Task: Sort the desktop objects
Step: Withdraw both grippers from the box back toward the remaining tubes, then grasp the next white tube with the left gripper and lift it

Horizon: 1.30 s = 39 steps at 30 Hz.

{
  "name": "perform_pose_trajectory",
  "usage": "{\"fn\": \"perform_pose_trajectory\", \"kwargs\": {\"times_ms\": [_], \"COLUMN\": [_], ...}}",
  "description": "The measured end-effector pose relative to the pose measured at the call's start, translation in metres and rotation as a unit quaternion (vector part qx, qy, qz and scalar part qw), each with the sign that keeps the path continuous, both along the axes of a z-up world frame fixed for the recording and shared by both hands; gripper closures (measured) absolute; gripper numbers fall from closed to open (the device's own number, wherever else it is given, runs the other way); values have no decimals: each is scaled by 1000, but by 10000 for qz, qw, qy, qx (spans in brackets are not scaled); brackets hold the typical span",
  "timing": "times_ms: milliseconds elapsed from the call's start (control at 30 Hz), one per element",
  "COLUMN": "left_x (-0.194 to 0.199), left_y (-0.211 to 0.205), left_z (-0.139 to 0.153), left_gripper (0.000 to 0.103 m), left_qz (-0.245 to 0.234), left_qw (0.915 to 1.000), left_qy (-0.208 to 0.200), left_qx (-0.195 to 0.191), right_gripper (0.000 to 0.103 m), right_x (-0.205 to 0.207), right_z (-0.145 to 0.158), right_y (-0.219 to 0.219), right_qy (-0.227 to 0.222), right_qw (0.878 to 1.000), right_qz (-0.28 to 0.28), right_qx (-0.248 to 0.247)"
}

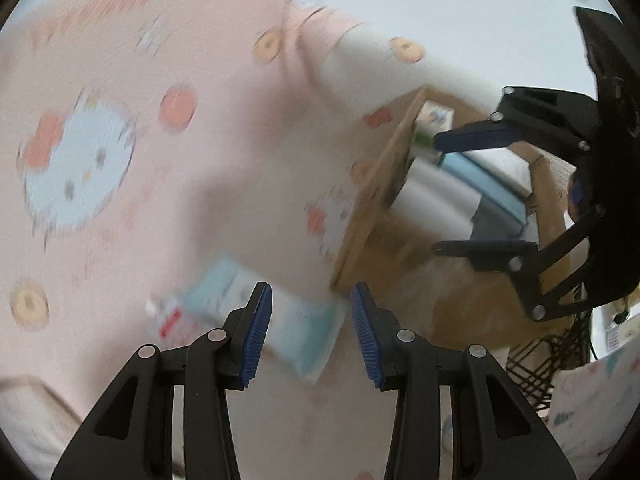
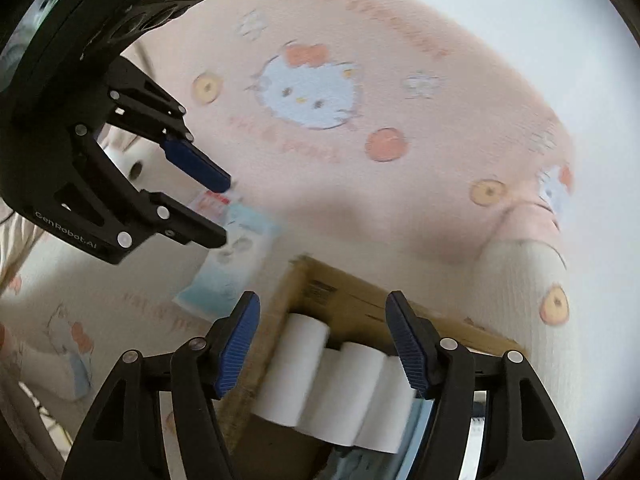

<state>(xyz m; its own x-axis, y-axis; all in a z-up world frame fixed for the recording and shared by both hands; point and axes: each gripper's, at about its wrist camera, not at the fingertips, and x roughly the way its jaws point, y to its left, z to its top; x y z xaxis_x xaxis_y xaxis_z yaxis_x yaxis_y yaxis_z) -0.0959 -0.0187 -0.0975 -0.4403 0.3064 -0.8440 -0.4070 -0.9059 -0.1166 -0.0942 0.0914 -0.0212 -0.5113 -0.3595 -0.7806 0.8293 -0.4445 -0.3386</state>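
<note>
While both pictures are blurry, the left gripper (image 1: pixel 311 330) clearly has its jaws apart with nothing between them. A light blue packet (image 1: pixel 276 322) lies flat on the pink cat-print cloth (image 1: pixel 120 140) just past its fingertips, and in the right wrist view the same packet lies under those fingertips. The right gripper (image 2: pixel 322 346) is also let go, jaws wide, holding nothing. Right below and ahead of it is a brown cardboard box (image 2: pixel 352 292) with three white paper rolls (image 2: pixel 340 384) lying side by side inside. From the left gripper, the box sits off to the right, and the right gripper hangs over it. Another white roll (image 2: pixel 138 160) lies behind the left gripper, seen from the right wrist view.
</note>
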Motion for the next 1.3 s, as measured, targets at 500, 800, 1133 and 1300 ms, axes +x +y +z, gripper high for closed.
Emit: {"fn": "perform_pose_trajectory", "kwargs": {"times_ms": [500,800,1133,1300], "left_x": [43,75,92,100], "left_y": [-138,-201,-284,-319], "left_z": [-60,-86,-114,-130], "left_gripper": [58,58,58,58], "left_qz": [1880,2819,4068,4556], "left_qw": [9798,9548,9062,8763], "left_qy": [-653,-926,-1087,-1394], "left_qx": [223,143,375,721], "right_gripper": [40,40,40,40], "right_x": [56,74,53,58], "right_z": [-46,-84,-126,-130], "right_y": [-137,-193,-236,-245], "right_qy": [-1016,-1352,-2379,-2436], "right_qw": [9764,9674,9614,9614], "right_qz": [1753,2075,1332,1179], "right_qx": [743,522,371,499]}}
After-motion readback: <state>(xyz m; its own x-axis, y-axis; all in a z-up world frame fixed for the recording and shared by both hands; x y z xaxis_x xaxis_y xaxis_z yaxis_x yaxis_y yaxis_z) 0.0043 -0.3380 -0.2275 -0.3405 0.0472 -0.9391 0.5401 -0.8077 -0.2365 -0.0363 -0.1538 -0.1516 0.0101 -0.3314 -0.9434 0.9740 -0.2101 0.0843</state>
